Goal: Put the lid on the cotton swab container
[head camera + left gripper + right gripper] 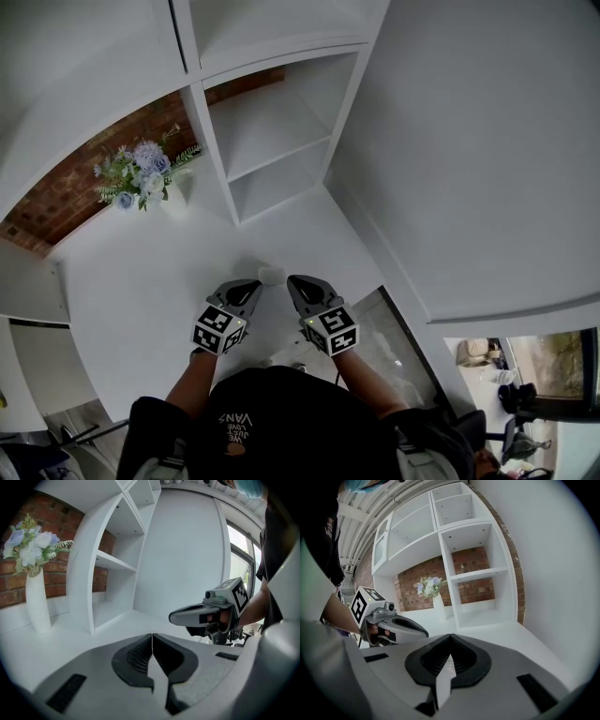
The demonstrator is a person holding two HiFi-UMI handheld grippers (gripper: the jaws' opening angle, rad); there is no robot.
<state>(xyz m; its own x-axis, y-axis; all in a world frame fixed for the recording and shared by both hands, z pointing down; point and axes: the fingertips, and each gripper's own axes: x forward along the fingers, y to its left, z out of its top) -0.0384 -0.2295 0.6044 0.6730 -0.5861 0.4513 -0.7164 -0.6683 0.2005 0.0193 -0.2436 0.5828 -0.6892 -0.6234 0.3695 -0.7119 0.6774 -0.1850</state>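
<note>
Dark-shirted person's forearms lowest in head view, both grippers side by side above white bench (131,281). Left gripper (251,285): jaws pressed together, nothing between. Right gripper (296,283): likewise closed, empty. Small white round thing, apparently cotton swab container (272,274), on bench just beyond both tips, between them; lid not discernible. Flower vase (172,199) at bench's back left, before brick wall (66,197). White shelving (272,141) at back edge. Plain white wall (469,141) along right edge.

Bare counter (122,281), left-centre: open passage.
Vase (173,199), upper left, and shelf unit (272,141), top centre, block counter's far edge.
Wall (469,169) closes right side.
Small white object (272,274) sits mid-frame.
</note>
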